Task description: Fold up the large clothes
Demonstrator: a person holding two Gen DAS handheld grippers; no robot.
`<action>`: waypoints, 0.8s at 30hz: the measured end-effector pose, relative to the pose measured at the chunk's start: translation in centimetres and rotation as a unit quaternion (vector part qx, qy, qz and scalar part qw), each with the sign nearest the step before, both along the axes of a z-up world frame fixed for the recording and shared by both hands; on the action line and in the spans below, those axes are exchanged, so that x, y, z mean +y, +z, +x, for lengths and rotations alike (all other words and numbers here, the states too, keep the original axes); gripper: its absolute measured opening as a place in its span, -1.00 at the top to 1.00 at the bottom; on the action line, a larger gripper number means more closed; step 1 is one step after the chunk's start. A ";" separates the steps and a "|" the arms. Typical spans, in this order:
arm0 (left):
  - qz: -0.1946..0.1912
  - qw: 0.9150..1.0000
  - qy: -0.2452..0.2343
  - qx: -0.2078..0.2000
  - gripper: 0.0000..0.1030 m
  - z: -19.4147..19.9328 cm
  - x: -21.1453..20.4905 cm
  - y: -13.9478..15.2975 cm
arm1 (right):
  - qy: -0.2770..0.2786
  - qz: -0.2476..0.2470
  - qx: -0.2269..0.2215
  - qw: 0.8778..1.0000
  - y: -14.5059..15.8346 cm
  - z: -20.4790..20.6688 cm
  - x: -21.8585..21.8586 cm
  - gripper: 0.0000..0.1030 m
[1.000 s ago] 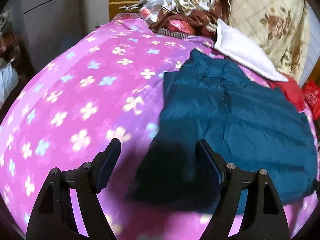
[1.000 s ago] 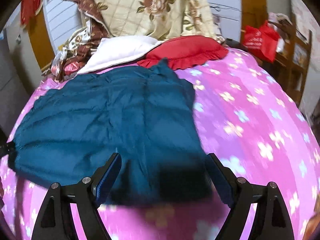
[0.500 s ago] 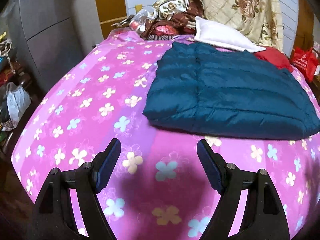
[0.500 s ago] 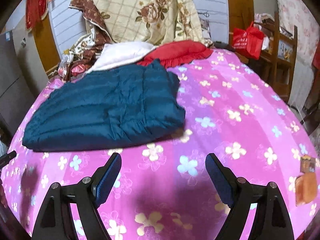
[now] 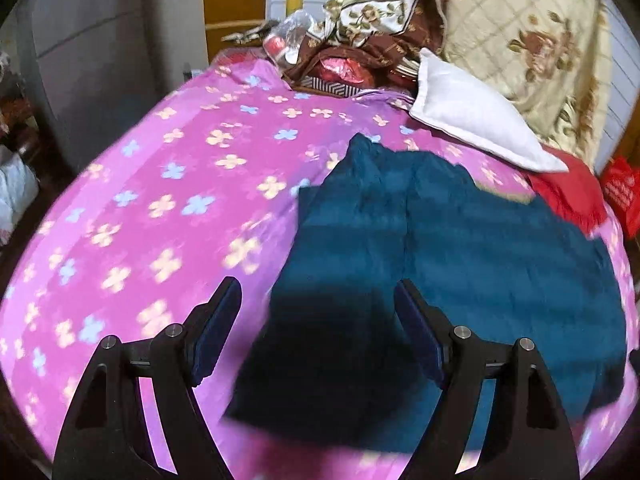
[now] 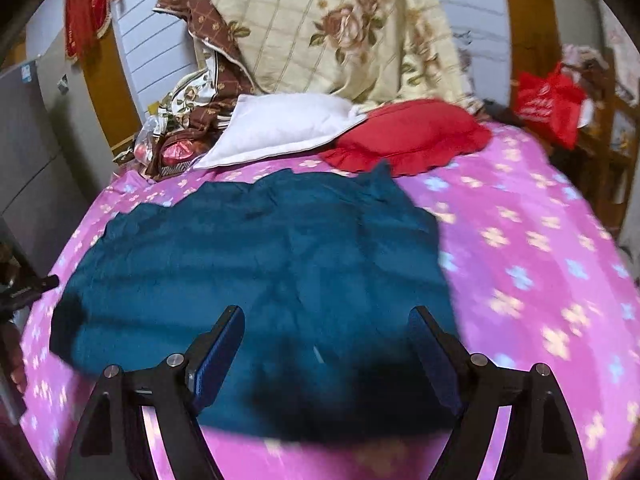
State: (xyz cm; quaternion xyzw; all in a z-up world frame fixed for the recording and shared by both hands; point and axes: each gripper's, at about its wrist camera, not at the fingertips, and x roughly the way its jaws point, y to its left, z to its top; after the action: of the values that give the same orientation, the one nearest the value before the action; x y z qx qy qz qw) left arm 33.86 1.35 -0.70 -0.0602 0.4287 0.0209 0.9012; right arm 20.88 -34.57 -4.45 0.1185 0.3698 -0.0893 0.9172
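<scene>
A dark teal padded garment [image 5: 460, 272] lies folded flat on a pink flowered bedspread [image 5: 168, 184]. It also shows in the right wrist view [image 6: 260, 264]. My left gripper [image 5: 318, 308] is open and empty, hovering just above the garment's near left corner. My right gripper [image 6: 326, 336] is open and empty, low over the garment's near right part. Both views are motion-blurred.
A white pillow [image 5: 472, 124] and a red pillow [image 6: 408, 140] lie at the head of the bed. A floral quilt [image 6: 340, 28] and crumpled bedding [image 5: 352, 52] are piled behind. A grey cabinet [image 5: 88, 52] stands left; a red bag [image 6: 548, 100] hangs right.
Half a second ago both grippers were pulled back from the garment; now both have moved forward and down over its near edge again. Both stay open.
</scene>
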 end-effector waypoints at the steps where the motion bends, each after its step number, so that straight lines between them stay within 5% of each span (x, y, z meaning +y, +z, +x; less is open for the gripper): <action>1: -0.006 1.000 0.000 0.005 -0.54 1.7 -0.4 -0.4 | 0.002 0.012 0.006 1.000 -0.5 1.8 -0.3 -0.59; 6: -0.004 0.999 0.003 0.044 -0.54 7.8 -1.7 -3.3 | 0.000 0.022 0.045 0.999 -3.4 9.0 -2.0 -0.59; 12: -0.030 0.998 0.006 0.058 -0.58 10.7 -0.9 -5.9 | -0.071 -0.034 0.043 0.996 -5.4 9.6 -6.2 -0.60; 18: -0.079 0.995 0.010 0.065 -0.64 10.9 0.5 -5.9 | -0.156 0.129 0.031 0.979 -8.0 6.9 -13.3 -0.69; 24: -0.080 0.995 0.051 0.028 -0.64 7.7 4.4 -1.9 | -0.165 0.022 0.040 0.985 -4.8 4.1 -12.2 -0.68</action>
State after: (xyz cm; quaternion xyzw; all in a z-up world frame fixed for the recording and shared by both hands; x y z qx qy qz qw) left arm 41.58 5.75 -2.64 -0.1537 0.4507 0.0344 0.8787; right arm 25.00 -46.79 -9.22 0.1945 0.3836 -0.2358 0.8714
